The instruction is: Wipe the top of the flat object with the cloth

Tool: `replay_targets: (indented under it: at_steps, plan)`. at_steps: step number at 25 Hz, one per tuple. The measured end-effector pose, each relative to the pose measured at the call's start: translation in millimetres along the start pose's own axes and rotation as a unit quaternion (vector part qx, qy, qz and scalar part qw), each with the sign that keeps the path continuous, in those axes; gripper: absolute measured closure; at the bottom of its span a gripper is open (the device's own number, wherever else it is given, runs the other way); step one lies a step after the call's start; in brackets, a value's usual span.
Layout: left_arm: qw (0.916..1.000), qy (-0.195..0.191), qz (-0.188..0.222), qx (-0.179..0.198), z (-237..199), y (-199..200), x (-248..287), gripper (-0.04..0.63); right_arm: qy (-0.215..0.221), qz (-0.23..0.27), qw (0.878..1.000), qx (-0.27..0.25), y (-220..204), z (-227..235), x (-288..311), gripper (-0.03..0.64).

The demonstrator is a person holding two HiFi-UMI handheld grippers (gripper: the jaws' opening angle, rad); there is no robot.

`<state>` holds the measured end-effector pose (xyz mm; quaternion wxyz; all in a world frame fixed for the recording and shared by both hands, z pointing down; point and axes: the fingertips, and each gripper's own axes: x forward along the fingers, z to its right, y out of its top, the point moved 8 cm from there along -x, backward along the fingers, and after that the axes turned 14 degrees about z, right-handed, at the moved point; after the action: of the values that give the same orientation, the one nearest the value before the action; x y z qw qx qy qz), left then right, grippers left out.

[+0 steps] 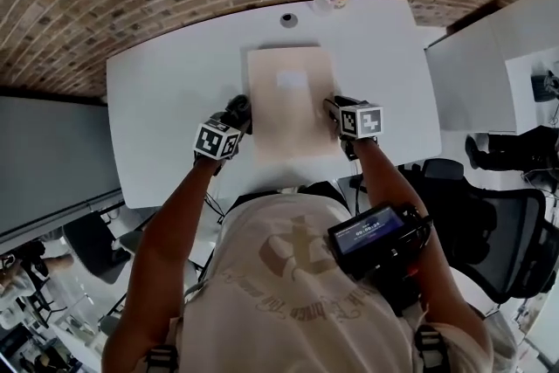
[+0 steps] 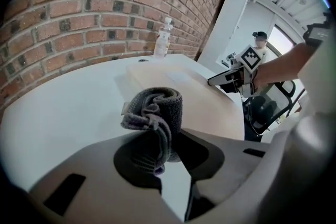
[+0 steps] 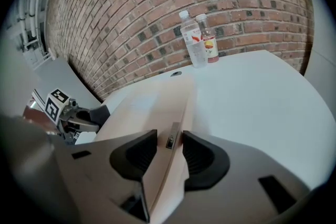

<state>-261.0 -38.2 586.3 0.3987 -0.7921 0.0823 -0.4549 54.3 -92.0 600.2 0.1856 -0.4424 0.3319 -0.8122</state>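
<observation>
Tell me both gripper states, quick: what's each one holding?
Left gripper: closed on the grey cloth.
Right gripper: closed on the right edge of the flat board.

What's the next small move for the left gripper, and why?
Probably slide the left gripper right and lower its dark grey cloth onto the beige board: the cloth hangs beside the board's left edge, while the right gripper clamps the right edge.

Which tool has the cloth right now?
The left tool: the grey cloth is clamped in it, while the right tool holds the flat board by its edge.
</observation>
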Motion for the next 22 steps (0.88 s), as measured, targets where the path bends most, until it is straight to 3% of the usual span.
replay_targets:
  at_steps: [22]
  plan:
    - [0.9981, 0.024, -0.038, -0.042, 87, -77, -55, 0.499, 0.033, 0.017, 0.999, -0.003, -4, 3, 1, 0.449]
